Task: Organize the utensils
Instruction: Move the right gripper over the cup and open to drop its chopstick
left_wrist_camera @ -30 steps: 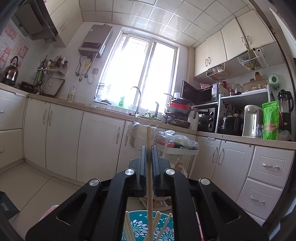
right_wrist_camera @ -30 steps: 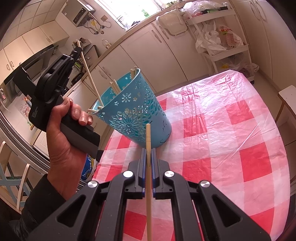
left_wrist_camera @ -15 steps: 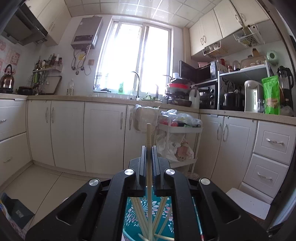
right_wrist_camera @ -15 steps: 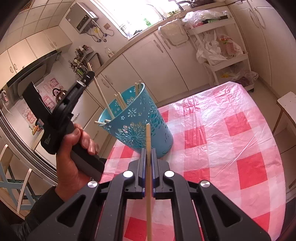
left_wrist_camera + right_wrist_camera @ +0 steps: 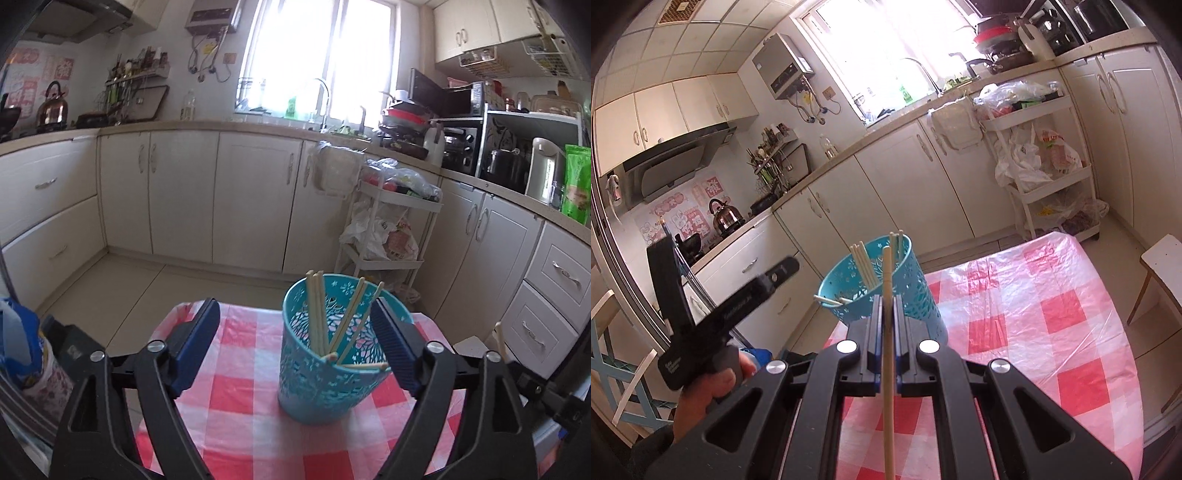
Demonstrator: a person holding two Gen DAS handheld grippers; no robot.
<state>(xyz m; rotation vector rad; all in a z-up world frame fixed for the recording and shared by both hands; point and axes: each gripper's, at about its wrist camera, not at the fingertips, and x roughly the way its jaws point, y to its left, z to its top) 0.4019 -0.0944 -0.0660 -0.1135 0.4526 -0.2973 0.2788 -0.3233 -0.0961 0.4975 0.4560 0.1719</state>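
A red-checked tablecloth (image 5: 236,435) covers the table amid cream kitchen cabinets (image 5: 255,199). The left gripper (image 5: 295,332), just sprung wide, is empty above the teal holder (image 5: 317,387); the right gripper (image 5: 886,314) pinches a chopstick (image 5: 887,362).

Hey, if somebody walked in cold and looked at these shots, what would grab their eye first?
Probably the teal cut-out cup on the red-and-white checked tablecloth, with several wooden chopsticks leaning inside it. Next, the right gripper, shut on a single chopstick that points toward the cup. The left gripper has just opened wide with nothing pressed between its pads, framing the cup.
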